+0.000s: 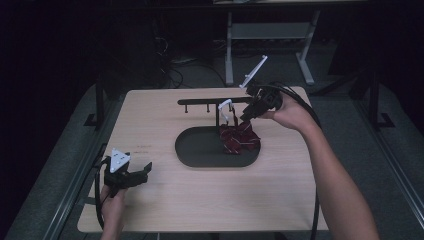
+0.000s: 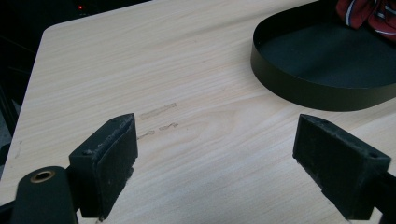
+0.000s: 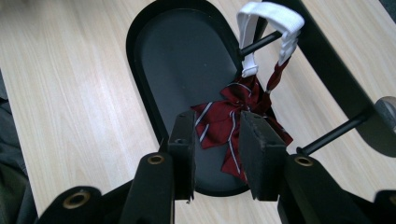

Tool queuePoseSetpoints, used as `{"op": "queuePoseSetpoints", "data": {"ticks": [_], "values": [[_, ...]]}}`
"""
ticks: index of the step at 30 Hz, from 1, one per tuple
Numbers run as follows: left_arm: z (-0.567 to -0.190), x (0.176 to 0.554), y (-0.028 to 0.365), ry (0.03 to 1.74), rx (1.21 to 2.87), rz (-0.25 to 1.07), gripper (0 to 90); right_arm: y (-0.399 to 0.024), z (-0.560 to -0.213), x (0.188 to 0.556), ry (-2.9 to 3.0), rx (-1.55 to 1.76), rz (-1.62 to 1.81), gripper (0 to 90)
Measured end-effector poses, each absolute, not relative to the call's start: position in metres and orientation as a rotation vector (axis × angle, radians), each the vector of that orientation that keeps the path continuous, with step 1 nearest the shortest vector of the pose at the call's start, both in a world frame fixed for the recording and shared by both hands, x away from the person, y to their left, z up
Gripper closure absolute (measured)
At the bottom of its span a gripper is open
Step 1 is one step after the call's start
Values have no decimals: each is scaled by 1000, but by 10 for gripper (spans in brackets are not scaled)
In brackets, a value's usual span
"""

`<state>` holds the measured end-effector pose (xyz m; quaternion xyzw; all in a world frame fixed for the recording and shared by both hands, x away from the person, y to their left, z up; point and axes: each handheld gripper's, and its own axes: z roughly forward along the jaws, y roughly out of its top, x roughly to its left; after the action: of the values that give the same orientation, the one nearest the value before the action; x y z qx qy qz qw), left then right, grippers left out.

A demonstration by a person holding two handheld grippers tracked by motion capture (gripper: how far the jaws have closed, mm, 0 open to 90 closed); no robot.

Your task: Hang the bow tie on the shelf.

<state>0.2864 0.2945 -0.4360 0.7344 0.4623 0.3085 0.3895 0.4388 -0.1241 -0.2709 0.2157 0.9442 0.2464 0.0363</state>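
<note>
Right tongs (image 3: 217, 154) hover partly open, gripping nothing, just above the red striped bow tie (image 3: 233, 123). Its white strap (image 3: 268, 18) loops over the rack peg (image 3: 261, 43) beyond. Left tongs (image 2: 215, 168) gape wide and empty over the desk (image 2: 187, 116).

In the high view the scene is dimly lit, with the table (image 1: 200, 200) lit softly from above and the surroundings lost in near black. Only faint, soft shadows are cast on the wood, and no glare is seen on the matte black tray (image 1: 200, 150). In both gripper views the wood is rendered brighter and fairly sharp, while the near black jaws are slightly blurred and grainy
</note>
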Motion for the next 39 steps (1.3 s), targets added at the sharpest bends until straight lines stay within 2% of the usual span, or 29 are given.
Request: {"op": "queuePoseSetpoints", "data": {"ticks": [20,39], "values": [[-436,286,294,1173,1877,786,135,-132,-282,429,2904,661,790,603],[-436,286,295,1174,1877,786,135,-140,-290,418,2903,676,827,588]]}}
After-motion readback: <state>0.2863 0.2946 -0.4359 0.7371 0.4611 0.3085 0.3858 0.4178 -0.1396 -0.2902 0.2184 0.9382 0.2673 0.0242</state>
